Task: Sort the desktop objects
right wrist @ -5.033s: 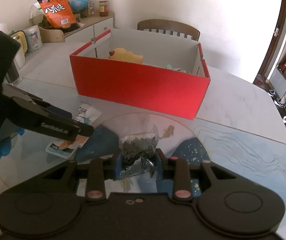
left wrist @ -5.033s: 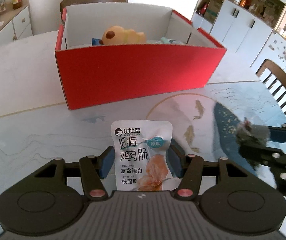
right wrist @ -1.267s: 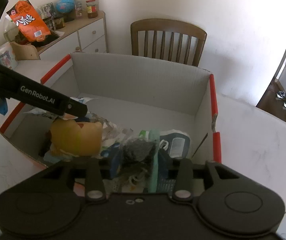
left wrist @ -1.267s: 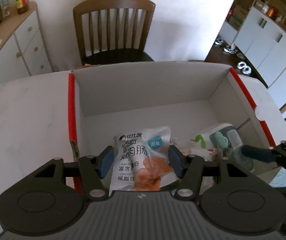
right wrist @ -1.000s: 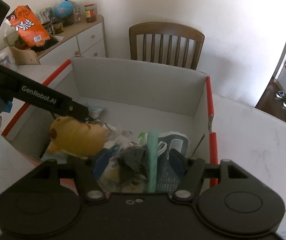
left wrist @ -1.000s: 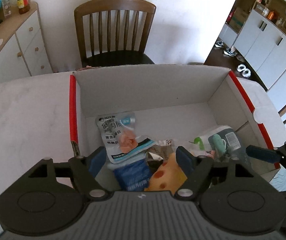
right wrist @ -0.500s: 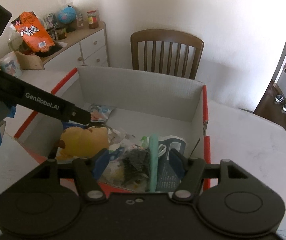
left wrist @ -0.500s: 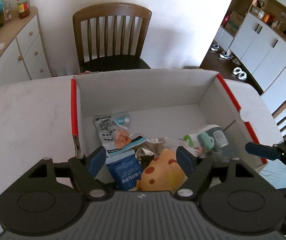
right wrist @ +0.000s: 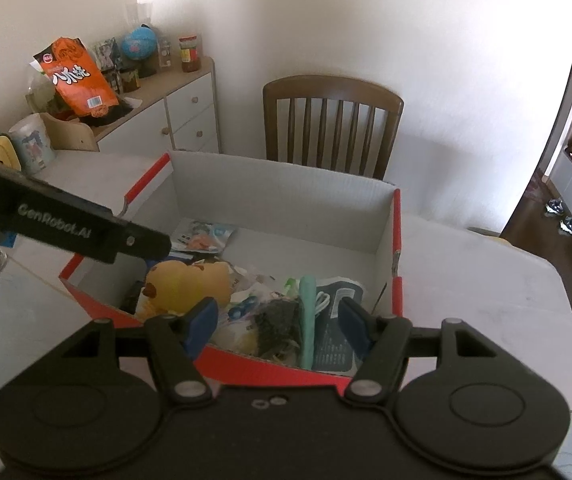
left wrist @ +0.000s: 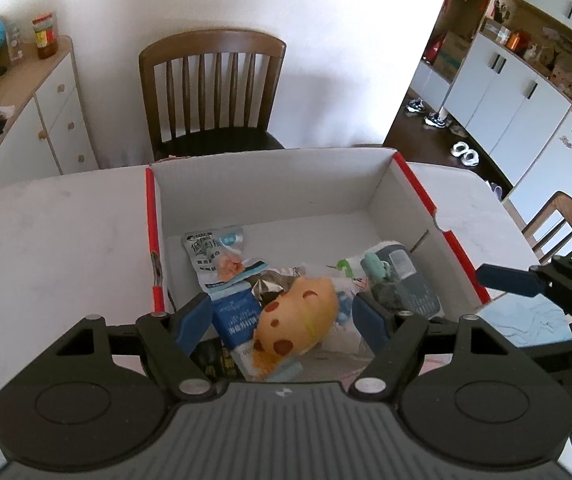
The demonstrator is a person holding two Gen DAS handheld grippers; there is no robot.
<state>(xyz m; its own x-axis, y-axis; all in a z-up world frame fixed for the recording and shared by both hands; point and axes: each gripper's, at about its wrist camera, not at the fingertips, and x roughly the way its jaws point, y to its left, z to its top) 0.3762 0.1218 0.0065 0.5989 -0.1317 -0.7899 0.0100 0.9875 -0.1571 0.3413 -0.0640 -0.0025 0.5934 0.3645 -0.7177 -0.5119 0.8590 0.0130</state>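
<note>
Left wrist: hand-held gripper (left wrist: 282, 316) open, empty.

One red box (left wrist: 419, 196) is sitting on the surface (left wrist: 58, 240), holding one yellow plush toy (left wrist: 299, 316), one white chicken-sausage pouch (left wrist: 216, 254), one blue packet (left wrist: 236, 316) and one teal-handled item (right wrist: 307, 312). Two tools are hovering: left tool (left wrist: 282, 318), right tool (right wrist: 278, 322).

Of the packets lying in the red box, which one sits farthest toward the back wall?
The white chicken-sausage pouch in the red box. It lies alone on bare floor behind the yellow plush toy; the other packets crowd the front.
</note>
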